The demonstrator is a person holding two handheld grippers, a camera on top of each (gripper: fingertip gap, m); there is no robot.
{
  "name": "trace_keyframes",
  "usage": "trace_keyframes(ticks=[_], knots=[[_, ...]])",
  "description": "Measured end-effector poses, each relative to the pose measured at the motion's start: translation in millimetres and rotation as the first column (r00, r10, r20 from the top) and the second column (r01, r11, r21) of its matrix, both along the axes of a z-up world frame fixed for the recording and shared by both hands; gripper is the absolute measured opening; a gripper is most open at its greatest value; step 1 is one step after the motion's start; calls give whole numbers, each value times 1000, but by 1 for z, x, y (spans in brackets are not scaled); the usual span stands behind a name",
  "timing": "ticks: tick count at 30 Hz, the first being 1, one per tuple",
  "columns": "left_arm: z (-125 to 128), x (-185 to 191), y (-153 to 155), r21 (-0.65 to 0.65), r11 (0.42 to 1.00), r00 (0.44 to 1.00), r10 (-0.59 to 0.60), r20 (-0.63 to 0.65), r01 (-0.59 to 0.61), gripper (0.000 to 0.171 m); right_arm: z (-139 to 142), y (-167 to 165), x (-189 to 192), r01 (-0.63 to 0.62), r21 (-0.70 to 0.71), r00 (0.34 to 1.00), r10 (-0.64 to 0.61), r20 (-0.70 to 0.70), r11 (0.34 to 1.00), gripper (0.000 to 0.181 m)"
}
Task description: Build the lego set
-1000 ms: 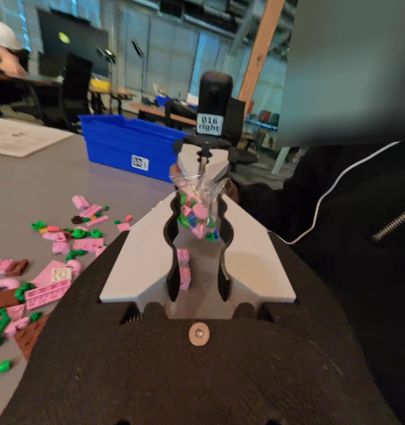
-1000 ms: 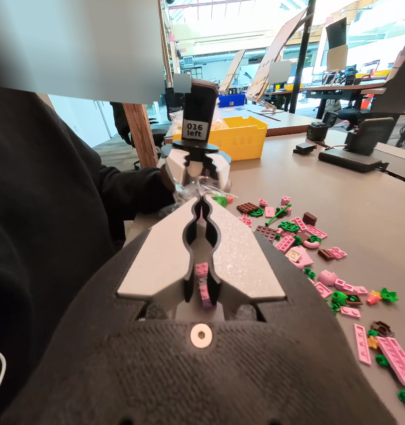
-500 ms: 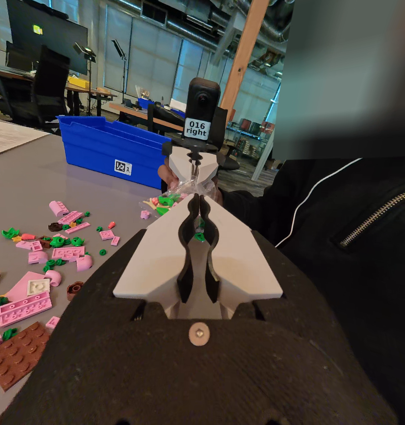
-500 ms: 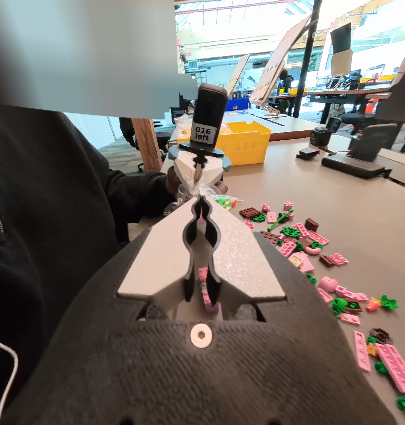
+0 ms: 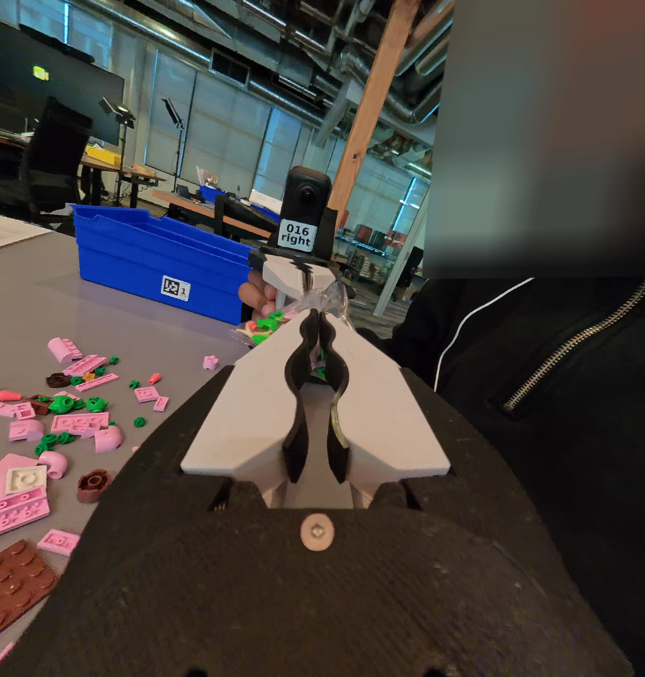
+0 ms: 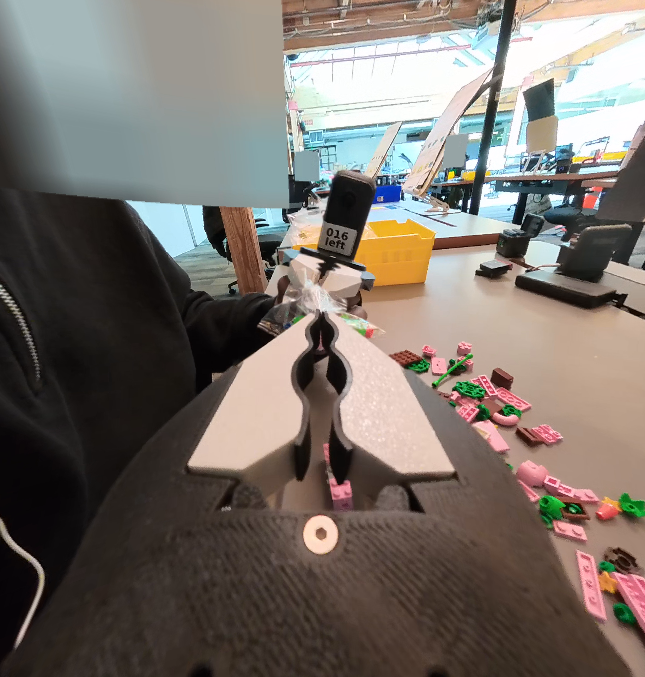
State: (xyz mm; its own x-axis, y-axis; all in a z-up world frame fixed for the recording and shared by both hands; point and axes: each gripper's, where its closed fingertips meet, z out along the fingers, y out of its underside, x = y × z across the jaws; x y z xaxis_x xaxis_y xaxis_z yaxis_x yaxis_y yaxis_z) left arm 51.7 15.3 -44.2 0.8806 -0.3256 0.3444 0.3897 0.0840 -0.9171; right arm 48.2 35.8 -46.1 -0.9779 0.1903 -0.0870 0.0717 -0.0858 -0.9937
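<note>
A clear plastic bag of small pink and green lego pieces (image 5: 267, 324) hangs in the air between my two grippers, which face each other. My left gripper (image 5: 316, 313) is shut on one side of the bag's top. My right gripper (image 6: 319, 314) is shut on the other side, and the bag (image 6: 306, 298) bunches between the two tips. The right gripper (image 5: 304, 280) also shows beyond the bag in the left wrist view, and the left gripper (image 6: 322, 280) in the right wrist view. Loose pink, green and brown lego pieces (image 5: 81, 421) lie scattered on the grey table (image 5: 57, 311). A pink brick stack (image 6: 340, 492) lies under my right gripper.
A blue bin (image 5: 159, 260) stands behind the loose pieces. A yellow bin (image 6: 397, 256) stands at the far side in the right wrist view, with black devices (image 6: 566, 284) to its right. A brown plate (image 5: 13, 582) lies near the table's front. A person in a black jacket (image 5: 533, 403) is close by. Both grippers' tips are close together, under 4 cm apart. From the right gripper's tips to the pink brick stack (image 6: 340, 492) is close to 12 centimetres.
My left gripper was open around the bag and has shut on its top. Both grippers have tilted the bag sideways and lifted it a little.
</note>
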Motion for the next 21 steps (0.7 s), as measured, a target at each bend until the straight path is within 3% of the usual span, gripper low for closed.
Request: trace_keyframes(ticks=[6, 17, 19, 21], knots=[[10, -5, -6, 62, 998, 999, 6, 45, -8, 0, 14, 10, 1, -13, -100, 1000, 14, 8, 995, 0], [6, -1, -4, 52, 998, 997, 48, -57, -45, 0, 11, 12, -2, -18, -114, 999, 21, 29, 993, 0], [2, -8, -3, 39, 995, 993, 97, -69, -95, 0, 7, 12, -4, -6, -91, 1000, 9, 29, 996, 0], [2, -14, -4, 44, 989, 987, 145, -65, -142, 14, 2, 9, -6, 25, -48, 1000, -25, 0, 999, 0]])
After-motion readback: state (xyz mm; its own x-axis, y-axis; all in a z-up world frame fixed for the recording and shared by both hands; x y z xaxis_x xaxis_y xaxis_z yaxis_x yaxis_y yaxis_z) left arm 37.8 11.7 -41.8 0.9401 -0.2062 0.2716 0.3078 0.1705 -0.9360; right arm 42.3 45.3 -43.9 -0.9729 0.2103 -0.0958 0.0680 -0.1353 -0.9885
